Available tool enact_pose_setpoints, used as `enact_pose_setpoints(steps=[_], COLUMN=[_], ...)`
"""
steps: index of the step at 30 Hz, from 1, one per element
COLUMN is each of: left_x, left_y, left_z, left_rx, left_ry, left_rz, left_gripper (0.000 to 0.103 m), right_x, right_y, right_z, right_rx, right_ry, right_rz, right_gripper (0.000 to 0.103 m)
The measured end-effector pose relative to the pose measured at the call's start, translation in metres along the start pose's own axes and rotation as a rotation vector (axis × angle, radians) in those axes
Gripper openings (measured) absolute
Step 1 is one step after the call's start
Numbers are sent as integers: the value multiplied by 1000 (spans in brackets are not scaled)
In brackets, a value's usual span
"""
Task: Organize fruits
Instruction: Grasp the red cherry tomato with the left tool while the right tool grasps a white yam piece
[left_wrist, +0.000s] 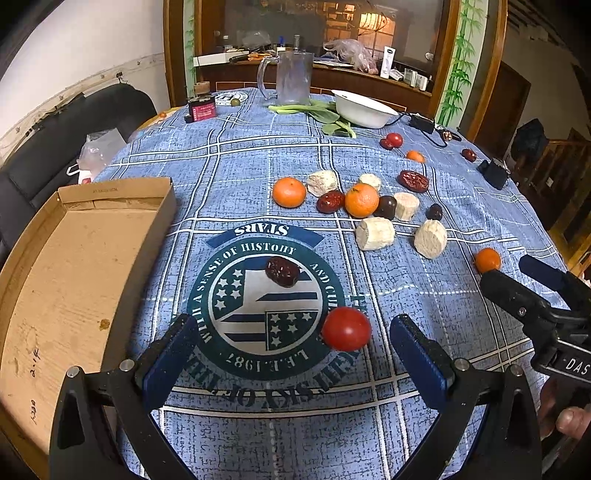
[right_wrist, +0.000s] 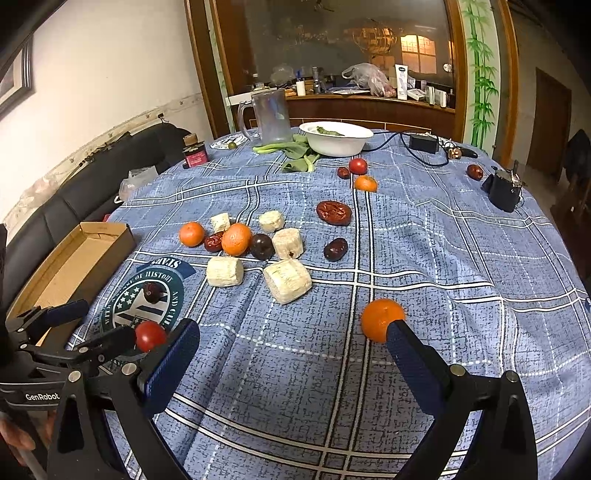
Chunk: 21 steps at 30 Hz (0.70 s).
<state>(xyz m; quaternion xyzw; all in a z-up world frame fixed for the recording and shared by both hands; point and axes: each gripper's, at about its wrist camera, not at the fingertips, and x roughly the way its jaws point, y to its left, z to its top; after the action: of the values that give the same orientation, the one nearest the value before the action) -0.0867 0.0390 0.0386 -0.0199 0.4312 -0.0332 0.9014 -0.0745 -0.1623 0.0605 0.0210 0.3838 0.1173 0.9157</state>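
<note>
My left gripper is open and low over the blue tablecloth. A red tomato lies between its fingers, nearer the right one, with a dark red date just beyond. An empty cardboard box sits to its left. My right gripper is open with nothing in it; a small mandarin lies at its right fingertip. Mid-table is a cluster of mandarins, dates and white chunks. In the right wrist view the left gripper straddles the tomato.
At the far edge stand a white bowl, a glass mug, leafy greens and a small jar. Black adapters and a cable lie far right. A black sofa is beyond the table on the left.
</note>
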Motion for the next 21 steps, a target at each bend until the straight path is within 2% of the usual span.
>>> enact_pose_setpoints(steps=[11, 21], left_x=[1, 0], left_y=[-7, -3], left_z=[-1, 4], left_rx=[35, 34], left_ry=[1, -11], left_rz=[16, 19], left_gripper=[103, 103], right_x=[5, -2], right_y=[1, 12], right_z=[1, 9], right_rx=[12, -33], right_ry=[12, -27], right_rz=[4, -6], right_gripper=[103, 103])
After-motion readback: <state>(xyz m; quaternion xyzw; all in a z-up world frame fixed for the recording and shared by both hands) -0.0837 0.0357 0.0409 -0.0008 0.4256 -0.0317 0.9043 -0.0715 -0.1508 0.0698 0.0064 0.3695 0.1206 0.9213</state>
